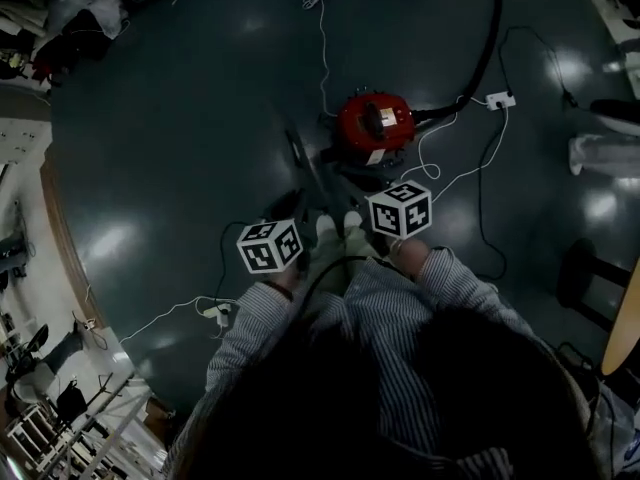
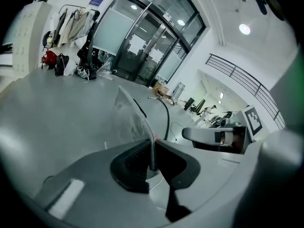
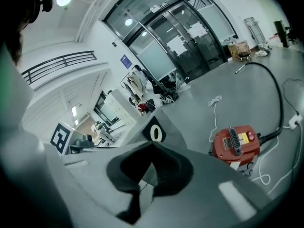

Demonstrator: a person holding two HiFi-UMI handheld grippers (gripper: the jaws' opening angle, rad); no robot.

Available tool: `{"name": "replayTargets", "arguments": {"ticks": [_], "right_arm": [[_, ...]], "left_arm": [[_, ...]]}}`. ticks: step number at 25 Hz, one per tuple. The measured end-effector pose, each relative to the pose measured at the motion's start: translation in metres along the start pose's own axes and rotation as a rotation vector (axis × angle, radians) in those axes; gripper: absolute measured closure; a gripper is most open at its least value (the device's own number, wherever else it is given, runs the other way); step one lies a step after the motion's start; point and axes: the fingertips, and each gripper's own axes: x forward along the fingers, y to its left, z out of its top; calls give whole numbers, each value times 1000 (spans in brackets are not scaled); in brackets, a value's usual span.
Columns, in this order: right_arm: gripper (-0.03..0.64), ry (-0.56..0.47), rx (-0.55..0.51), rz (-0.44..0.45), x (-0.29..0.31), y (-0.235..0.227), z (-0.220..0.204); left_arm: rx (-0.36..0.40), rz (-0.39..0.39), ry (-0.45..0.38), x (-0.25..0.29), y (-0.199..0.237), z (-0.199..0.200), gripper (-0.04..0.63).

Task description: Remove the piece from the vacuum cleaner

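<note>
The red vacuum cleaner [image 1: 372,123] [image 3: 236,144] stands on the dark floor in front of me. A thin grey flat piece [image 1: 310,173] is held off the floor between my two grippers, apart from the cleaner. My left gripper [image 2: 152,161] [image 1: 288,226] is shut on the piece's dark edge, and the pale panel [image 2: 127,113] rises beyond the jaws. My right gripper [image 3: 153,167] [image 1: 383,218] is shut on the same grey piece, whose end bears a black diamond with a white ring [image 3: 154,133]. How the piece looks between the grippers is dim in the head view.
A black hose [image 1: 488,38] [image 3: 276,91] runs from the cleaner to the far right. White cables [image 1: 322,28] and a power strip [image 1: 500,99] lie on the floor around it. A dark stool [image 1: 585,278] stands at my right, shelving and clutter at the left edge.
</note>
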Motion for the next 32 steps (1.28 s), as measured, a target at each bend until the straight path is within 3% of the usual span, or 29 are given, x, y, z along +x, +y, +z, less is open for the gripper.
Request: {"name": "replayTargets", "arguments": {"ticks": [3,9,23,32], "right_arm": [[615,-5,-32,10,-13,12,8],[615,-5,-71,33,-27,38,4],[615,6,-165,-11,-38,39,6],[615,3,-176,-11,-42,37,14]], "left_arm": [[-41,-8,-34,-13,-7,10,568],[-42,-23,-48,-31,-11,18,567],[26,-75,-53,-29,-37,9,566],[59,-62,-90,-30,-41,24,566]]}}
